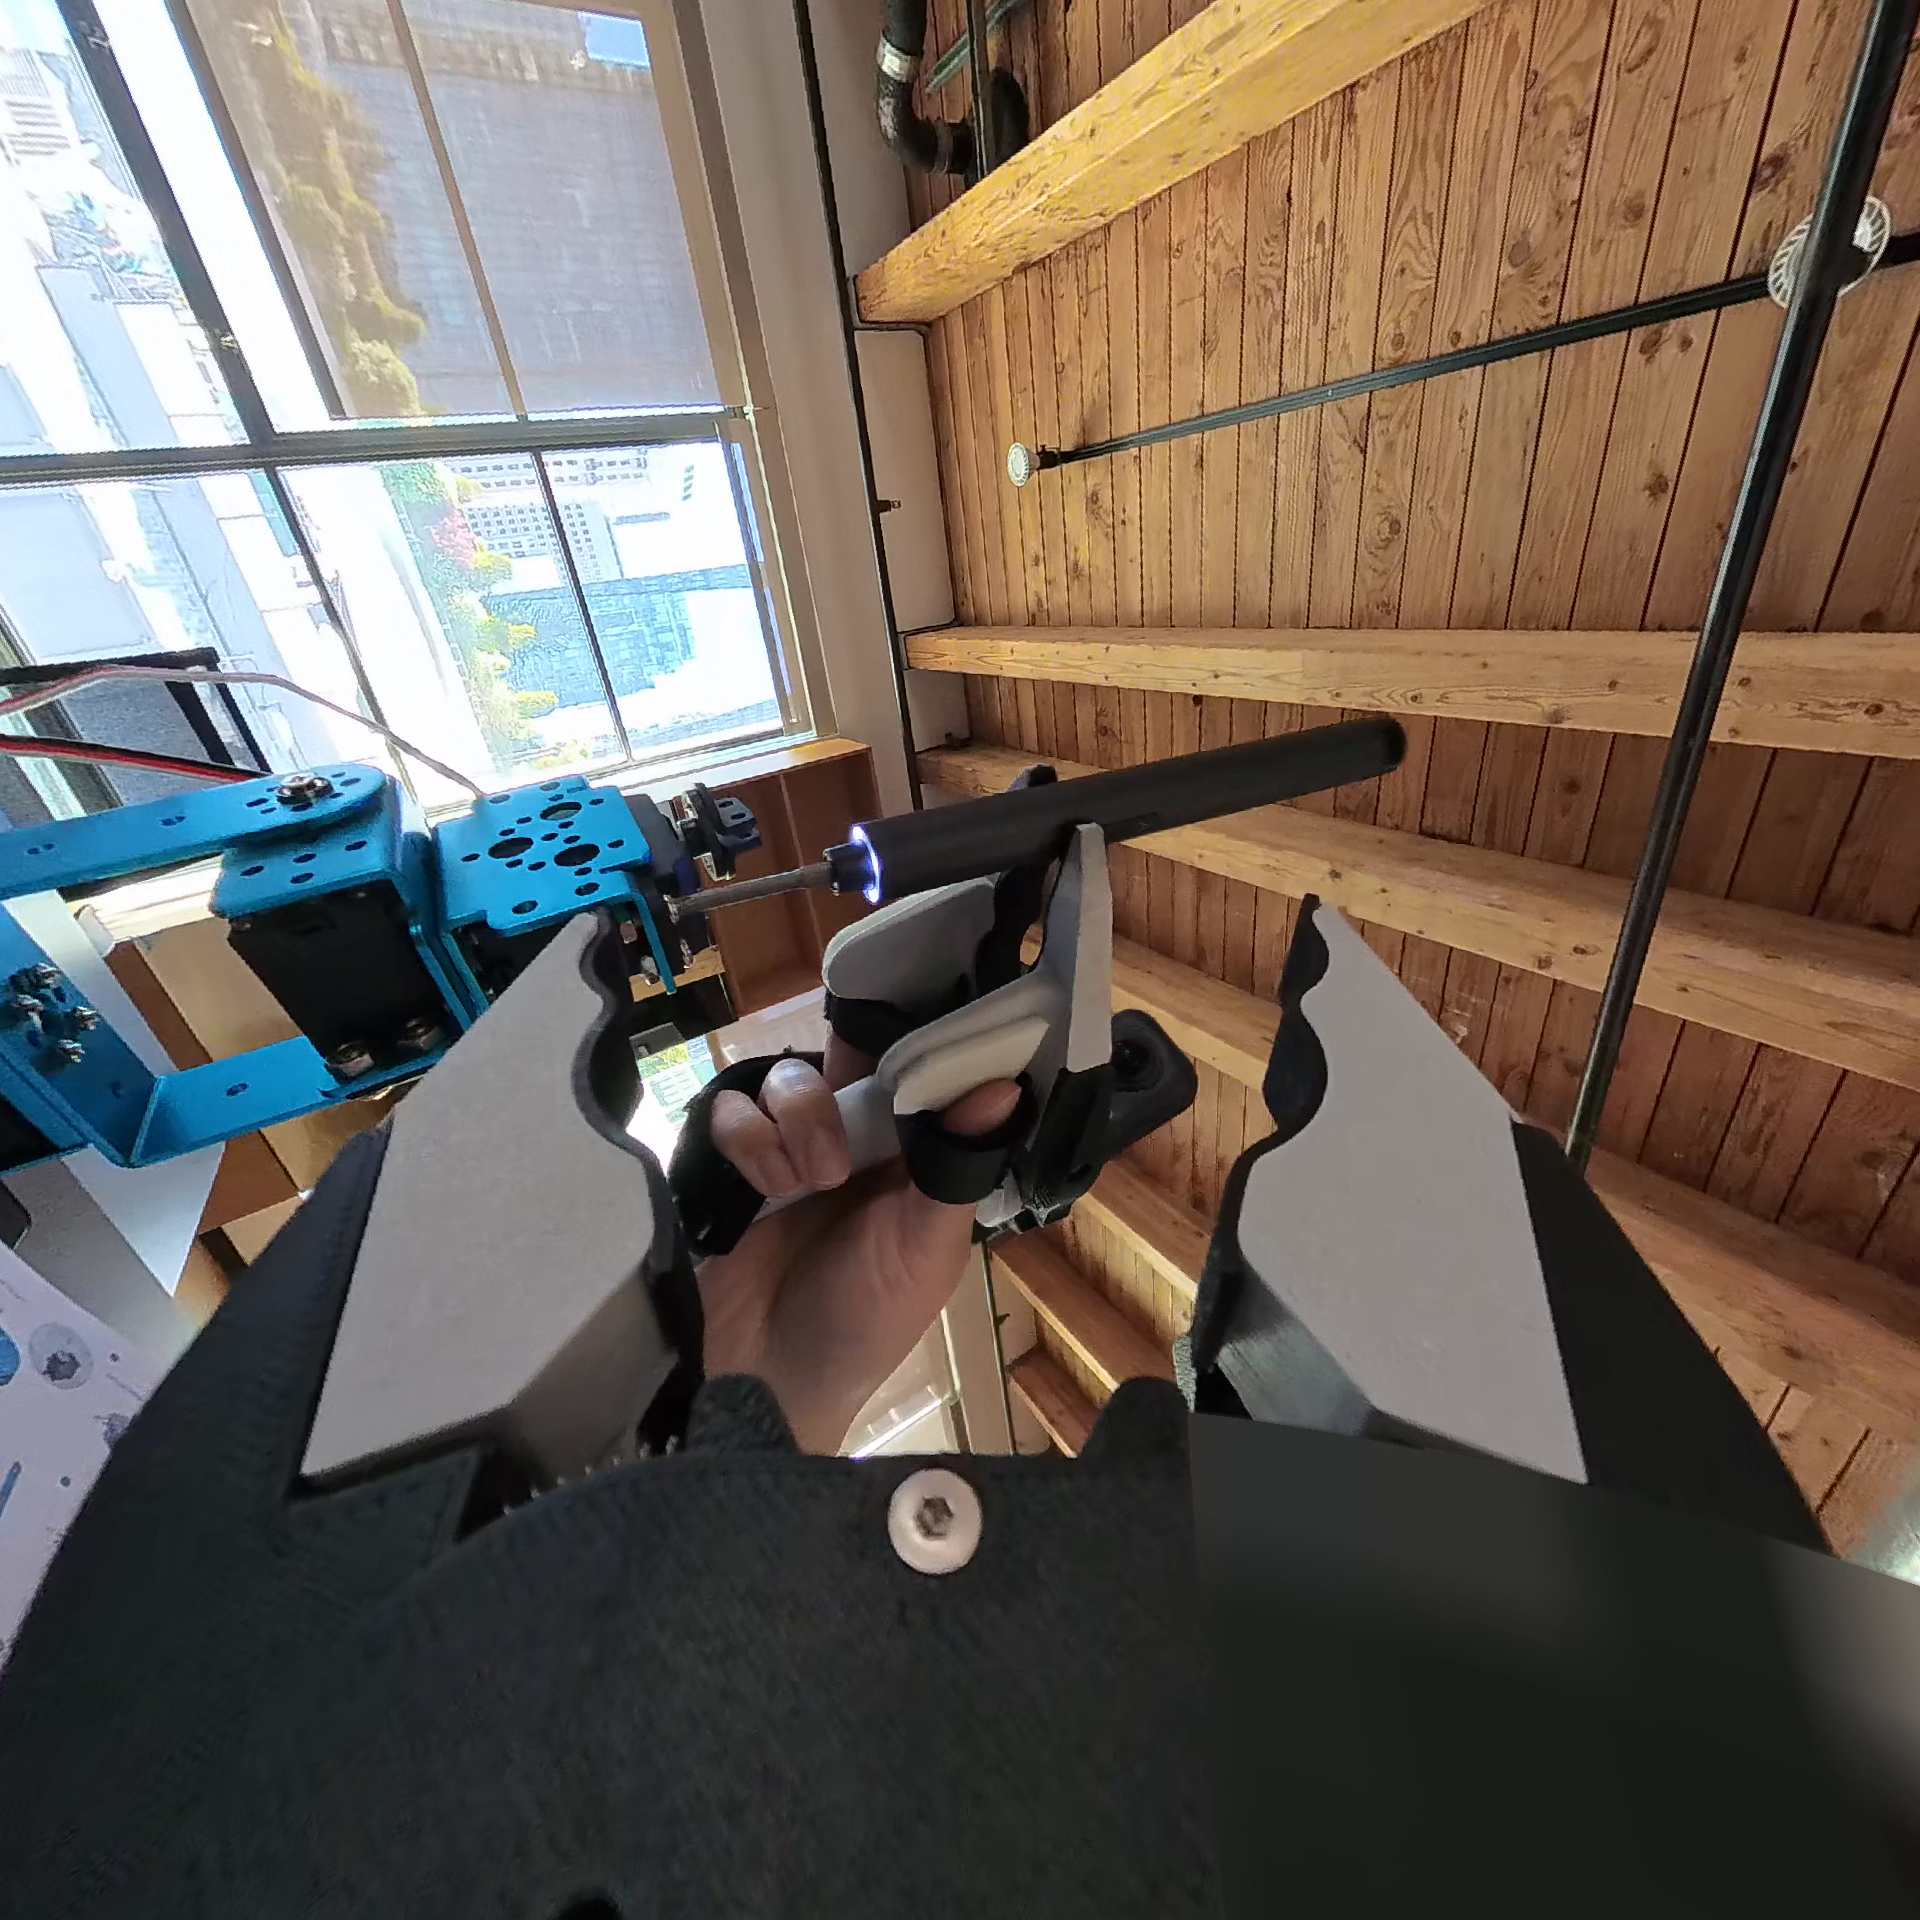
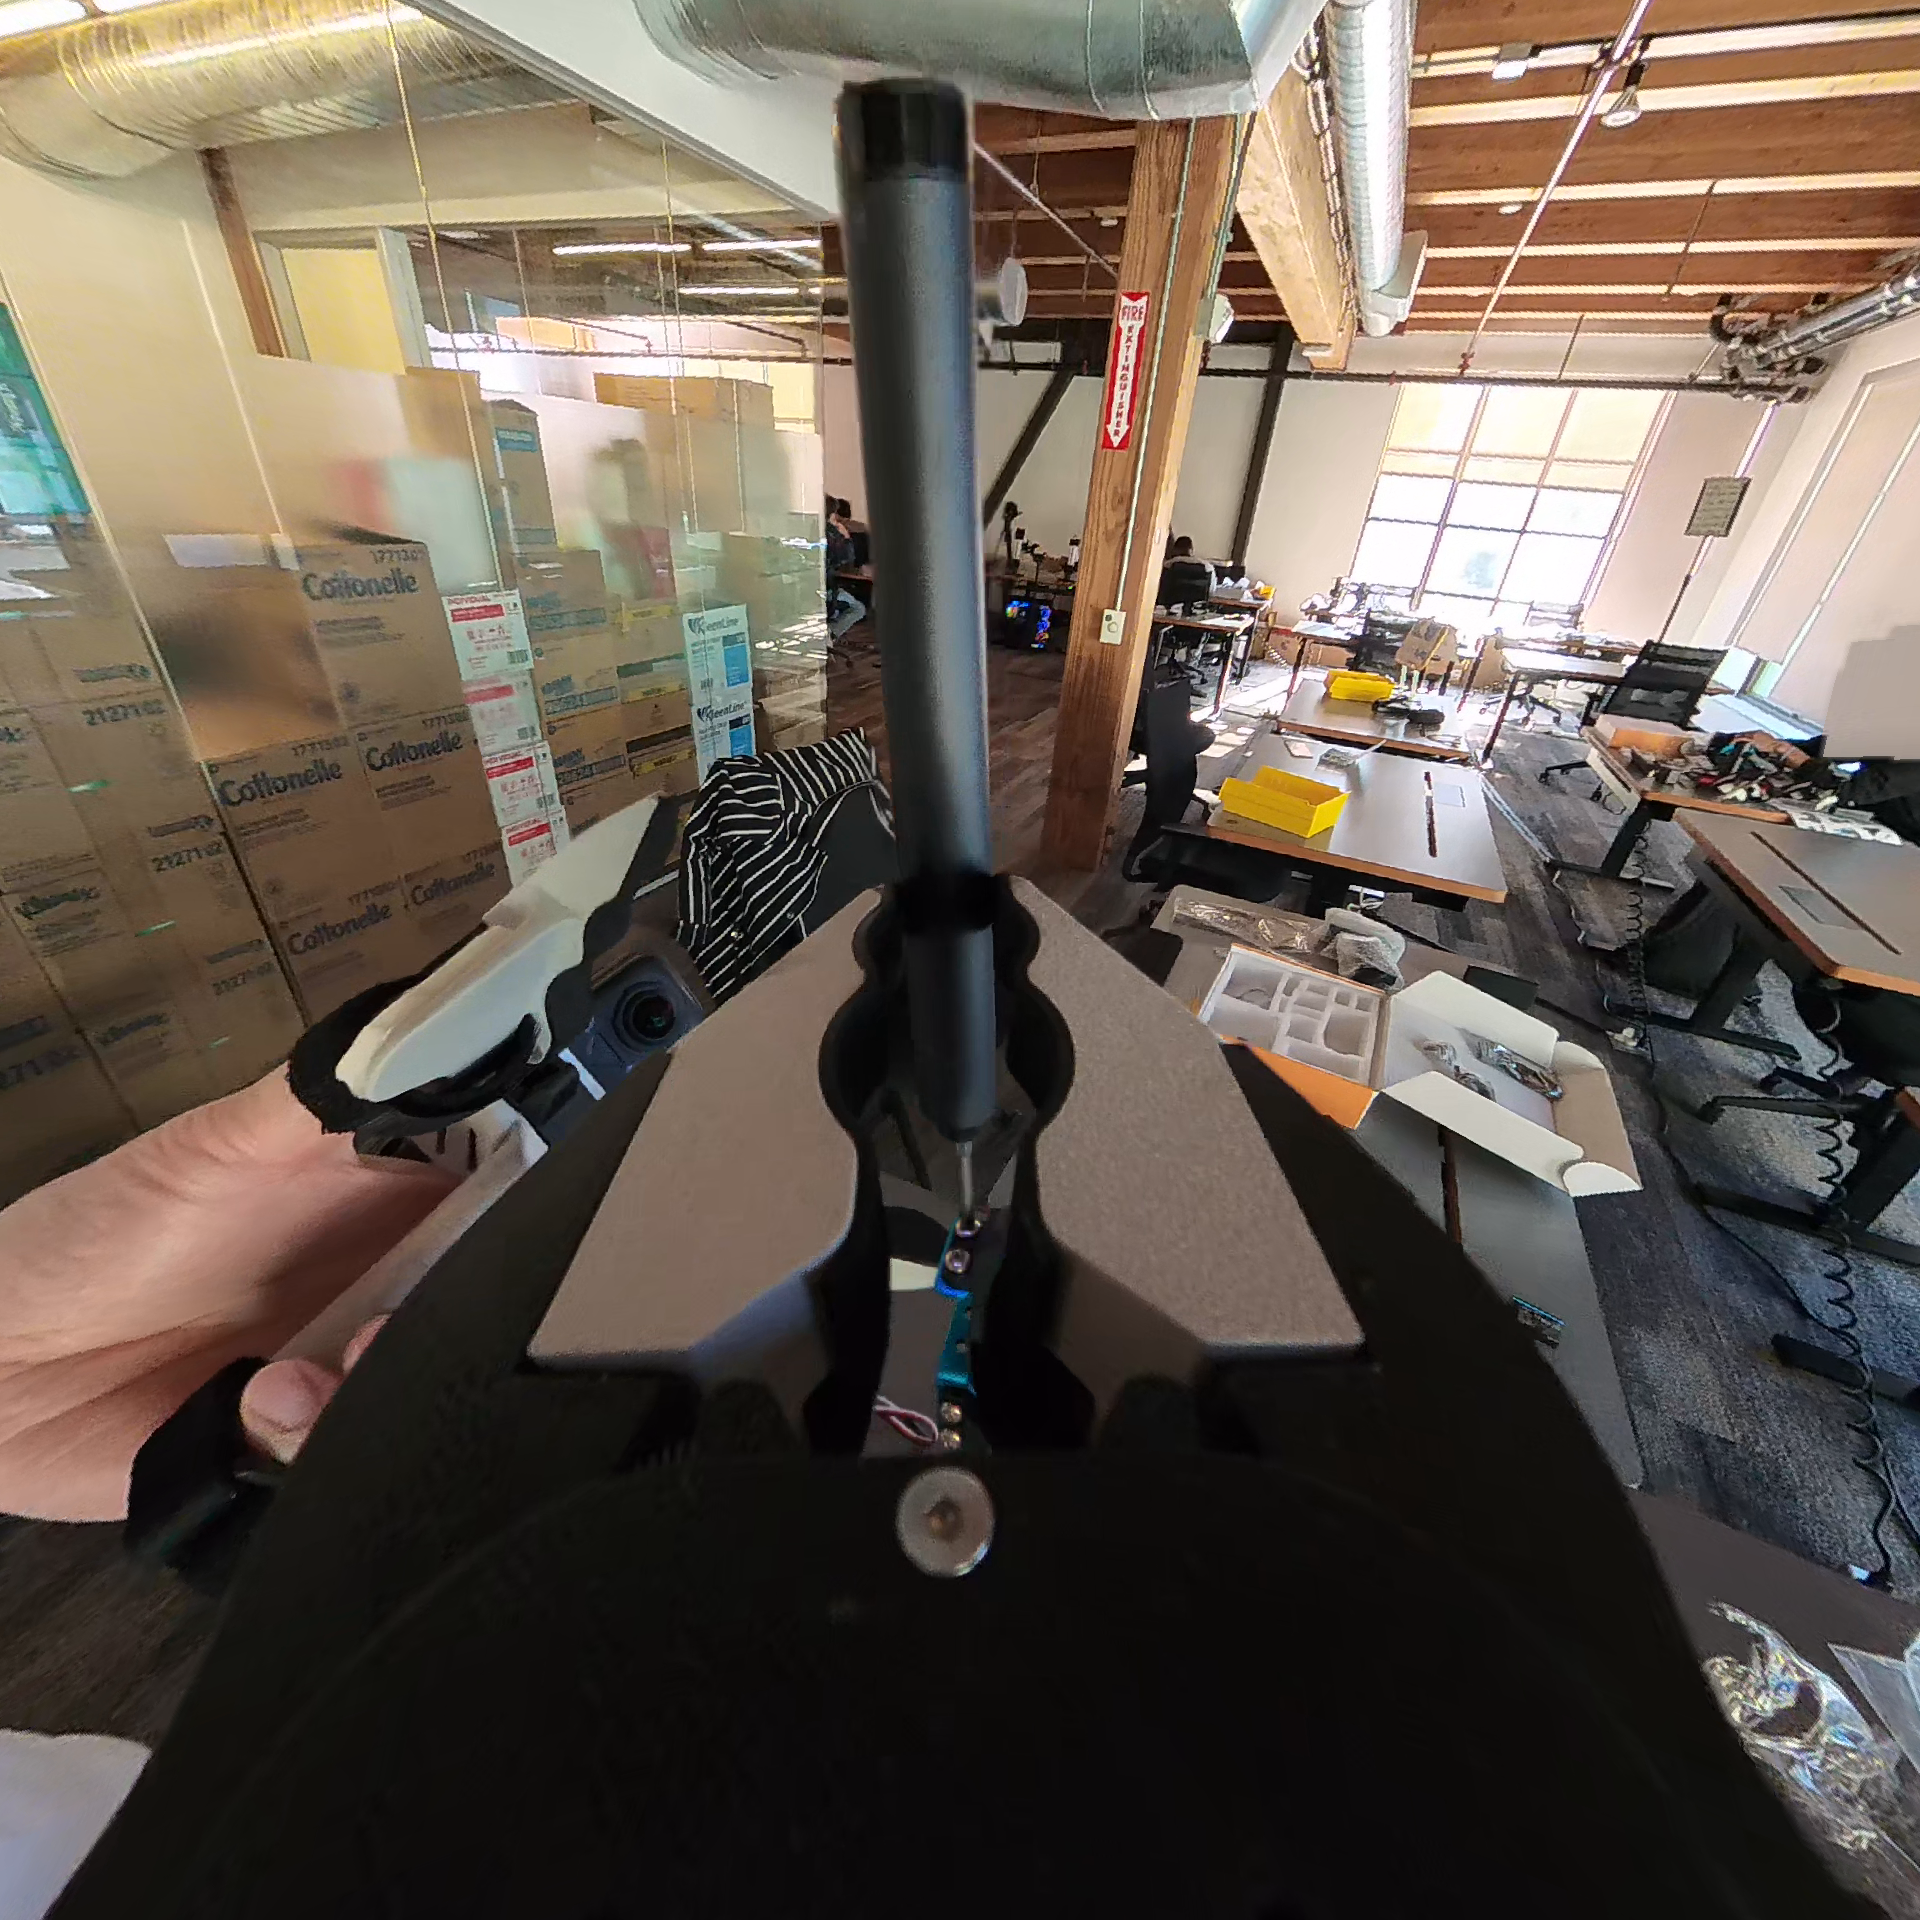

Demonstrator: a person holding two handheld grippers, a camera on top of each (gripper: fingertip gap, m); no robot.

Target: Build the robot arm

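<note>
My right gripper is shut on a black electric screwdriver, gripping it low on the barrel. Its bit reaches down to a screw on a small blue metal bracket. In the left wrist view the same screwdriver lies across the picture with its tip light on. Its bit touches the end of a blue metal servo-bracket assembly. My left gripper is open and empty; its left finger stands just in front of the blue assembly. A hand holds the right gripper.
A large window and a wooden beam ceiling with black rods fill the left wrist view. The right wrist view shows stacked cardboard boxes behind glass, a wooden post, an open white box and desks with yellow bins. My hands' fingertips stand some 5 cm from each other.
</note>
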